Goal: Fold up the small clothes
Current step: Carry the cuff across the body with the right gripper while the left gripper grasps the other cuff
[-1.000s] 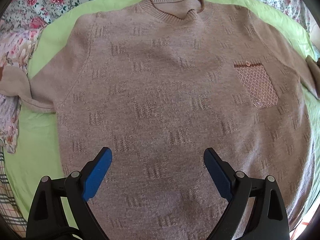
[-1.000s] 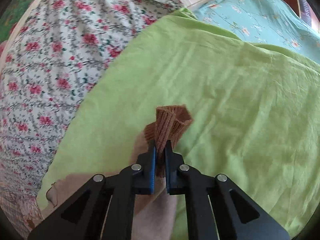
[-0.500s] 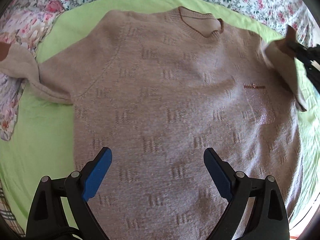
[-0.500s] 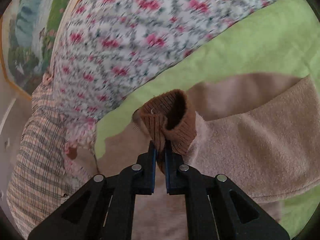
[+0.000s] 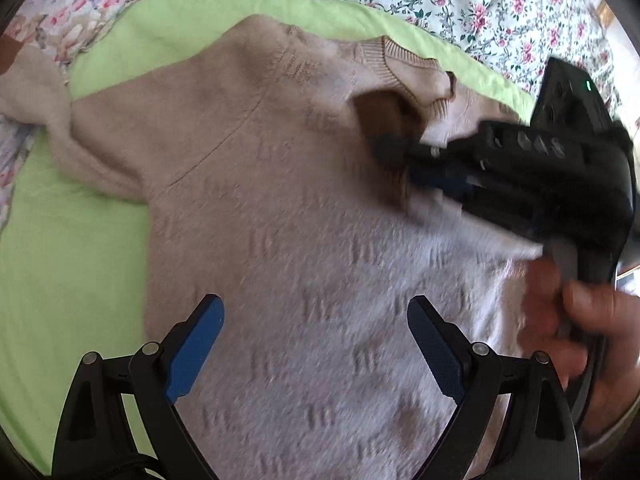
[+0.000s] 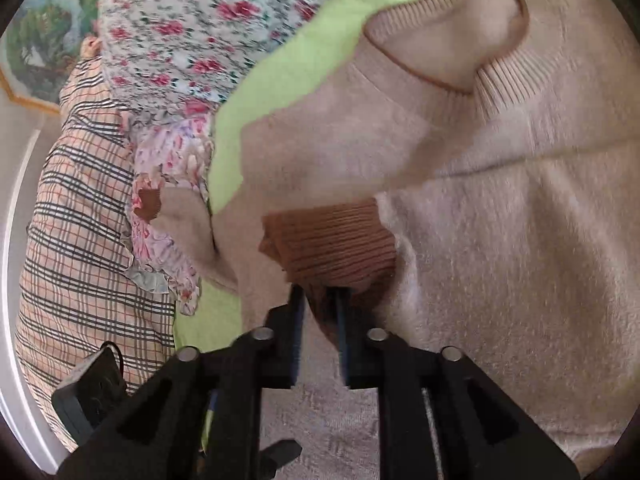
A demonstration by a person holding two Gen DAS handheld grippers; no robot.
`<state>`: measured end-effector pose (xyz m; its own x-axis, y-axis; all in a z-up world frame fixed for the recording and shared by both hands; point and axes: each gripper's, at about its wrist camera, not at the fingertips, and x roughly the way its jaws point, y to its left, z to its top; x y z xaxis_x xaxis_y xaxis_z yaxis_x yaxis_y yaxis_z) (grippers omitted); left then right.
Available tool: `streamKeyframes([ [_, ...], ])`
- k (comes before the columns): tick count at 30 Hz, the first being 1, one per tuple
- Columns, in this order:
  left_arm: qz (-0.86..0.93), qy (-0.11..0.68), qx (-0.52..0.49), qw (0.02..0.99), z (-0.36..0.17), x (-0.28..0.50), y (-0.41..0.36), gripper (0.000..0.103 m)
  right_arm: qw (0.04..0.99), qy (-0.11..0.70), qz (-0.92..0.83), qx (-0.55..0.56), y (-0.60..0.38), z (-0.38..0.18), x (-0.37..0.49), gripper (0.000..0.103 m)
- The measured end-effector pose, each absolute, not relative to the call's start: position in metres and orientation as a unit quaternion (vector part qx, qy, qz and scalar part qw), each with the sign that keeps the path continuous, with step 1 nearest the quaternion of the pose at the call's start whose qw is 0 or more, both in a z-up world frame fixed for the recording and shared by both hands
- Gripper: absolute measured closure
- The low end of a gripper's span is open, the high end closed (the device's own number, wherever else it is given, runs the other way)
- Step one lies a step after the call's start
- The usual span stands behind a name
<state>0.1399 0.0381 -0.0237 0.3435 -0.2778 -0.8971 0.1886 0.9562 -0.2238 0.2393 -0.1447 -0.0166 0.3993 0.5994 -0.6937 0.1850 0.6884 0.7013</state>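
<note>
A beige knit sweater (image 5: pixel 288 208) lies front up on a lime green sheet (image 5: pixel 64 264). My left gripper (image 5: pixel 316 340) is open and empty, hovering over the sweater's lower part. My right gripper (image 6: pixel 320 300) is shut on the brown ribbed cuff (image 6: pixel 336 240) of the sweater's right sleeve. It holds the sleeve folded over the chest, just below the neckline (image 6: pixel 452 76). In the left wrist view the right gripper (image 5: pixel 400 148) reaches in from the right, blurred. The other sleeve (image 5: pixel 36 92) lies spread out to the left.
A floral bedspread (image 5: pixel 440 0) lies beyond the green sheet. A pink floral garment (image 6: pixel 168 216) and a plaid cloth (image 6: pixel 80 240) lie at the left edge. A hand (image 5: pixel 580 320) holds the right gripper's handle.
My right gripper has carried the sleeve cuff from the sweater's right side across onto the chest. The left gripper has shifted right and closer, still open.
</note>
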Motion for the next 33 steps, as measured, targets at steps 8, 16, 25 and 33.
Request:
streamKeyframes([
  [8,-0.179,0.567,-0.119,0.795,-0.047,0.209,0.001,0.009,0.788,0.47,0.087,0.388,-0.195,0.03,0.185,0.074],
  [16,-0.189,0.533,-0.095,0.819,-0.038,0.224,-0.017,0.091,0.815,0.426,-0.021,0.394,-0.274,0.055,0.124,0.074],
  [25,-0.116,0.489,-0.067,0.862,-0.021,0.215,0.039,0.095,0.818,0.411,-0.125,0.383,-0.345,0.057,0.105,0.074],
  [33,-0.107,0.461,-0.048,0.879,-0.006,0.213,0.04,0.095,0.824,0.45,-0.11,0.326,-0.361,0.033,0.159,0.046],
])
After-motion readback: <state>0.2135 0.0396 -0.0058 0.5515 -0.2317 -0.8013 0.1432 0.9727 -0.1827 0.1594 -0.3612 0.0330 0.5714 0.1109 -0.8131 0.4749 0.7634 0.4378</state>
